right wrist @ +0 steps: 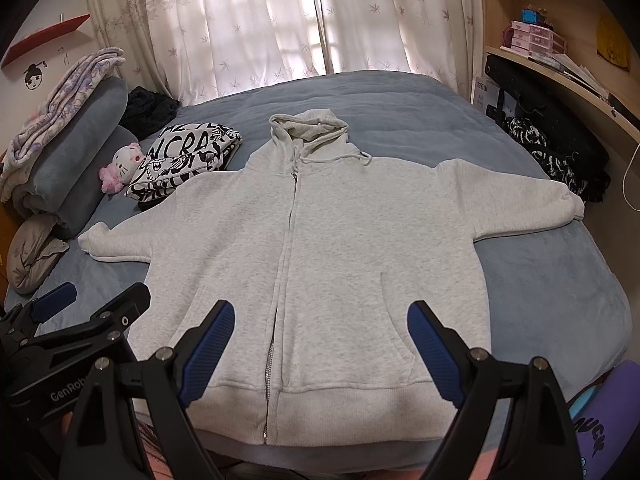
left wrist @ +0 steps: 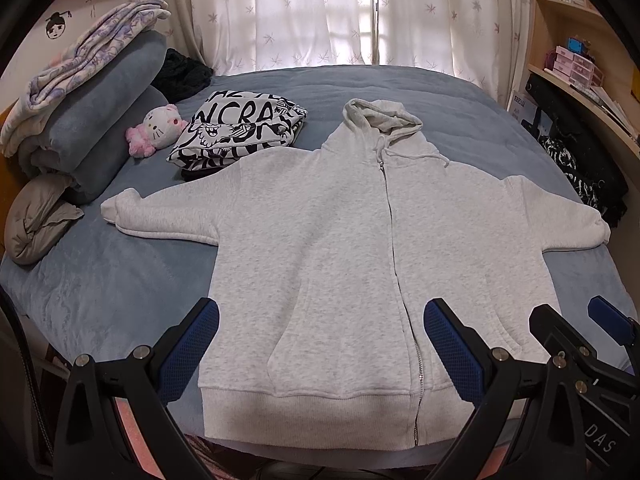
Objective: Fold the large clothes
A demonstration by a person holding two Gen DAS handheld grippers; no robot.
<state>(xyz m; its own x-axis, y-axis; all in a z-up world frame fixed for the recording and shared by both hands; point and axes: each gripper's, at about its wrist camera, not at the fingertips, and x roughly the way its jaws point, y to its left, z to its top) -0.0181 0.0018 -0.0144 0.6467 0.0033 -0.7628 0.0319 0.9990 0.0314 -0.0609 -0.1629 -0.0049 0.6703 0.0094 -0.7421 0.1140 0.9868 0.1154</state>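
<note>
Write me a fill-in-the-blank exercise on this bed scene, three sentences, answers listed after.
1. The grey hoodie lies flat on the bed with both sleeves spread ____.
2. Its zipper is ____ up to the collar.
3. The left gripper and right gripper both hang over the hem with jaws ____.

Answers: out; closed; open

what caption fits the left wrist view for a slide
Open left gripper hovers over the hem of a light grey zip-up hoodie spread flat on a blue-grey bed.
</note>
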